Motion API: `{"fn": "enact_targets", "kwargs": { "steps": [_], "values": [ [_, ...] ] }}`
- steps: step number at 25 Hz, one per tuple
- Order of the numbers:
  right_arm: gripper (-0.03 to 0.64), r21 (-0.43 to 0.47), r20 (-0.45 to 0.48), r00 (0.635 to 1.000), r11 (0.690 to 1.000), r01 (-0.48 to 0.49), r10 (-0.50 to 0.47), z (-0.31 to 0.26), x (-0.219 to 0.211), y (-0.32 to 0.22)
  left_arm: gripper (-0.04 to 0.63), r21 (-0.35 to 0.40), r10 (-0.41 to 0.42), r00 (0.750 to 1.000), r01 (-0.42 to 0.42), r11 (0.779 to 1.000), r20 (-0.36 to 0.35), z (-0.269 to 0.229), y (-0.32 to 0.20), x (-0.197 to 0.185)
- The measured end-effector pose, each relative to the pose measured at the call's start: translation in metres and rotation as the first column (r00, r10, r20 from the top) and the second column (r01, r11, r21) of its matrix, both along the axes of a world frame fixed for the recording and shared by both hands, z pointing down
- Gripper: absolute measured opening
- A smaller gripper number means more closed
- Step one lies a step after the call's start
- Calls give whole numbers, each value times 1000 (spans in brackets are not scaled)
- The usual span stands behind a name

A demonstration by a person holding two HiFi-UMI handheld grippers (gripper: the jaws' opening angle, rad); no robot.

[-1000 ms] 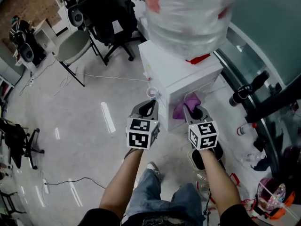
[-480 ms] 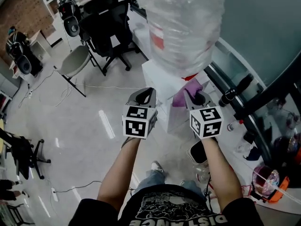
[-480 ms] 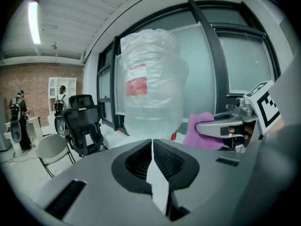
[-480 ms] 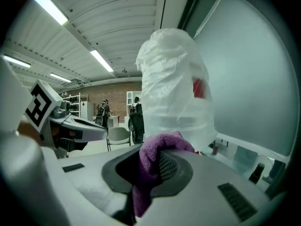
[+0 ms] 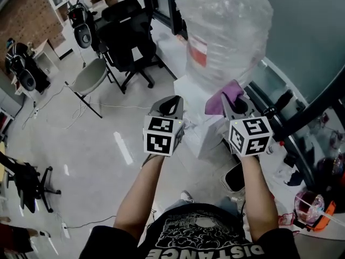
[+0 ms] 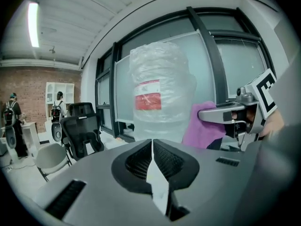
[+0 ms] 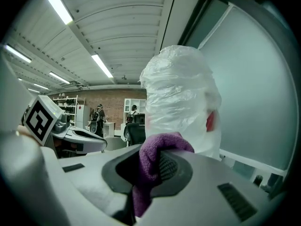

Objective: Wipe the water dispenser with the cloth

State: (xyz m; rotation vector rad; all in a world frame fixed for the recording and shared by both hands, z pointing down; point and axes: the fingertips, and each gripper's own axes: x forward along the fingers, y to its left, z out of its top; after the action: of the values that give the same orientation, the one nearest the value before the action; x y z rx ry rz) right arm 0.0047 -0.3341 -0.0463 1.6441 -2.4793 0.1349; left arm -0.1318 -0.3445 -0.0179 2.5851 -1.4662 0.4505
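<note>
The white water dispenser [image 5: 207,125] stands by the glass wall, with a big plastic-wrapped bottle [image 5: 226,34] on top. My right gripper [image 5: 233,99] is shut on a purple cloth [image 5: 225,97], held up beside the bottle's lower part; whether the cloth touches it cannot be told. In the right gripper view the cloth [image 7: 155,164] bulges out between the jaws, with the bottle [image 7: 181,107] just beyond. My left gripper [image 5: 171,106] is shut and holds nothing, level with the right one, to the left of the dispenser. The left gripper view shows the bottle [image 6: 160,95] and the cloth [image 6: 203,125] ahead.
Black office chairs [image 5: 129,34] and a grey chair [image 5: 89,77] stand on the shiny floor behind and left. A dark window frame [image 5: 302,117] runs along the right. A waste bin [image 5: 235,178] sits by my feet, with clutter [image 5: 312,212] at lower right.
Both grippers have risen from the dispenser's front recess to the level of the bottle's base. The cloth came up with the right gripper. The head view has tilted back.
</note>
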Motion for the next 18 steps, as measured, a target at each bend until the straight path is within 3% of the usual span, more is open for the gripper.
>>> {"fn": "enact_targets", "kwargs": {
  "steps": [18],
  "values": [
    [43,17,-12,998,998,-61,61,0,3,3,32,1,12,1000,-12,1000,-23,0,-10,-12]
  ]
}}
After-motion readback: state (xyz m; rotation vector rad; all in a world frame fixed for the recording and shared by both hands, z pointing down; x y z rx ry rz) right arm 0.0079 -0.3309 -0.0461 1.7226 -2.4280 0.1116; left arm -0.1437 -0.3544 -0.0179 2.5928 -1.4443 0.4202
